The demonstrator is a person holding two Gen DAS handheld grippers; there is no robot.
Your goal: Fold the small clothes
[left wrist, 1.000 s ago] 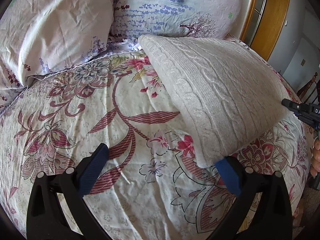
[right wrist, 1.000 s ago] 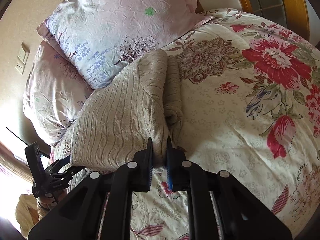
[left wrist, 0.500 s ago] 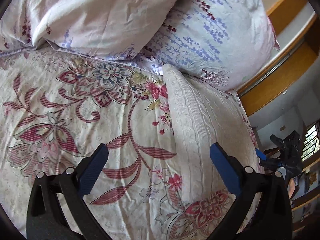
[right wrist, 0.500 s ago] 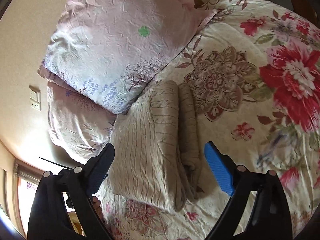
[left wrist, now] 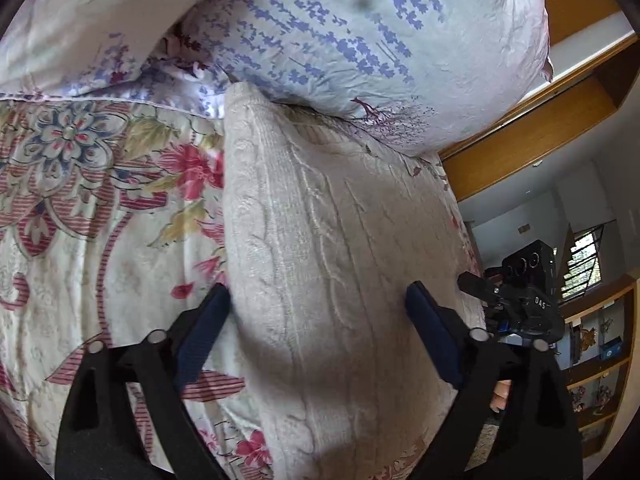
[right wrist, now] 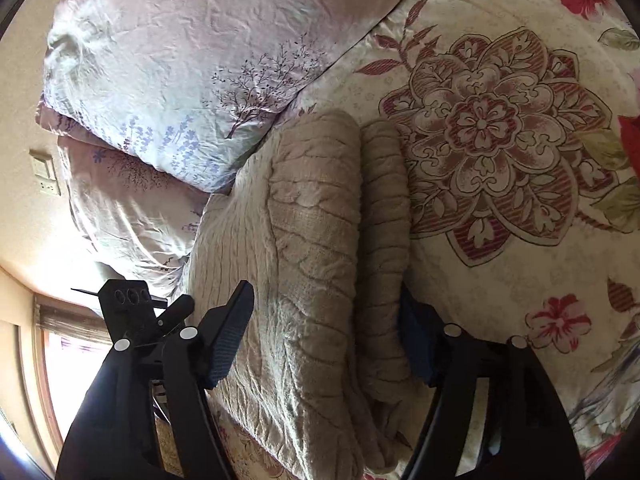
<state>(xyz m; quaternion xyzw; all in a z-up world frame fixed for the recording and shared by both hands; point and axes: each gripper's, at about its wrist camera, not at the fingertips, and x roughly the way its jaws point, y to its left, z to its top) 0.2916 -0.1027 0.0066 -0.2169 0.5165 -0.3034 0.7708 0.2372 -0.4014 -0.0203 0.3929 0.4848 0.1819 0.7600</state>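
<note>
A cream cable-knit sweater (left wrist: 320, 240) lies folded on the floral duvet (left wrist: 80, 220), its far end against a pillow. My left gripper (left wrist: 316, 296) straddles the sweater's near left part. Its jaws are closing, the left fingertip (left wrist: 212, 312) at the sweater's edge and the other over the knit. In the right wrist view the sweater (right wrist: 312, 240) shows two rolled folds. My right gripper (right wrist: 325, 296) spans those folds with its jaws closing. One pad (right wrist: 230, 336) rests over the flat part. The other pad is partly hidden beside the outer roll. The pads grip nothing in either view.
Two pale printed pillows (left wrist: 360, 40) (right wrist: 180, 60) lie at the bed's head. A wooden frame (left wrist: 540, 132) and shelves (left wrist: 600, 360) stand beyond the bed. Wall switches (right wrist: 44, 176) and a bright window (right wrist: 72, 360) sit on the other side. The duvet (right wrist: 500, 140) spreads to the right.
My right gripper let go of the sweater's edge, opened wide and now straddles the folds. My left gripper swung from the bare duvet over the sweater, and its jaws have narrowed.
</note>
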